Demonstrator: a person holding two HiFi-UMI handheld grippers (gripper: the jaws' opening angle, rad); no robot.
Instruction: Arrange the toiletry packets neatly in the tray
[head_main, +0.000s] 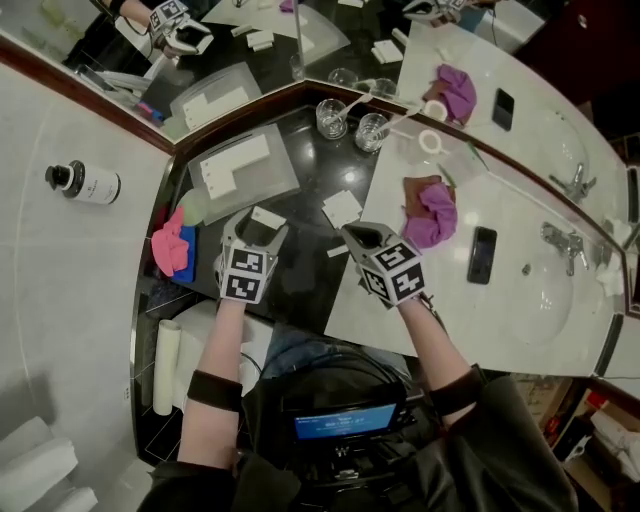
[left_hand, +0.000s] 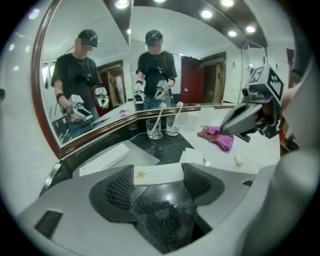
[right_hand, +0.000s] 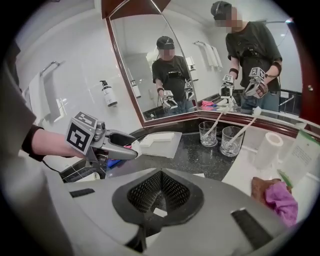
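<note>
A clear tray (head_main: 272, 182) sits in the corner of the black counter with white packets (head_main: 235, 160) in it. My left gripper (head_main: 256, 223) is shut on a white toiletry packet (head_main: 268, 217), held above the counter in front of the tray. In the left gripper view that packet (left_hand: 157, 173) spans the two pads. My right gripper (head_main: 353, 233) is shut, with nothing between its pads, just right of the left one. Another white packet (head_main: 342, 208) lies on the counter ahead of it, and a small white packet (head_main: 337, 250) lies by its tip. The right gripper view shows the tray (right_hand: 167, 145) behind the left gripper (right_hand: 126, 148).
Two glasses (head_main: 331, 117) (head_main: 371, 130) with toothbrushes stand behind the tray against the mirror. A purple cloth (head_main: 432, 215), a phone (head_main: 482, 255) and a sink (head_main: 560, 290) are on the white counter to the right. A pink item (head_main: 172, 245) lies left of the left gripper.
</note>
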